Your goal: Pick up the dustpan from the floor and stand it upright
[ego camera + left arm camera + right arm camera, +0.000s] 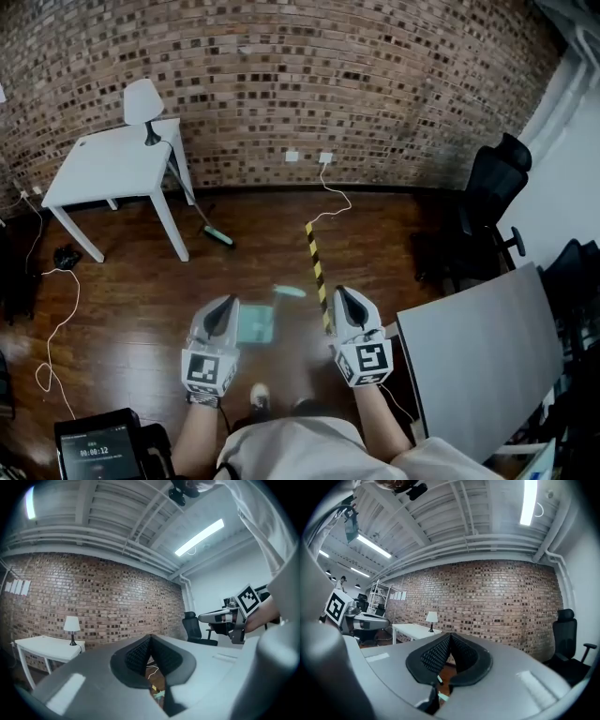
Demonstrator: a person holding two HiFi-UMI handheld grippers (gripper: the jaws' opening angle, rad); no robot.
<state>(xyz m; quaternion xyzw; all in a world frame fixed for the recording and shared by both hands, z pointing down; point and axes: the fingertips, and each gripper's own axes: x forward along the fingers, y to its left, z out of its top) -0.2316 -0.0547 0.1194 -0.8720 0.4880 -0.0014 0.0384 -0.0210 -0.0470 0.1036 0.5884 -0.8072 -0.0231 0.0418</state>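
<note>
Left gripper (pixel 223 309): the jaws are pressed together with nothing in them. It is held flat, up above the floor, over the left side of the dustpan.
Right gripper (pixel 348 305): it is pressed together too, and empty. It is held flat beside the left one, over the near end of the striped stick.
Why like this: I think the grab has not begun. Both grippers are high up, so there is nothing to pinch yet.
Dustpan (pixel 255 323): the blue-green pan lies flat on the brown wood floor (pixel 122 309), between the two grippers and just in front of the person's feet.
Striped stick (pixel 317 270): this yellow and black stick lies on the floor just right of the pan. It may be the pan's handle, but I cannot tell.
Farther out: a broom (pixel 217 236) rests by the white table (pixel 108 169), which has a lamp (pixel 142 105) on it. A black chair (pixel 492 192) stands at the right.
Next: a gripper should go down, spread its jaws and take hold.
</note>
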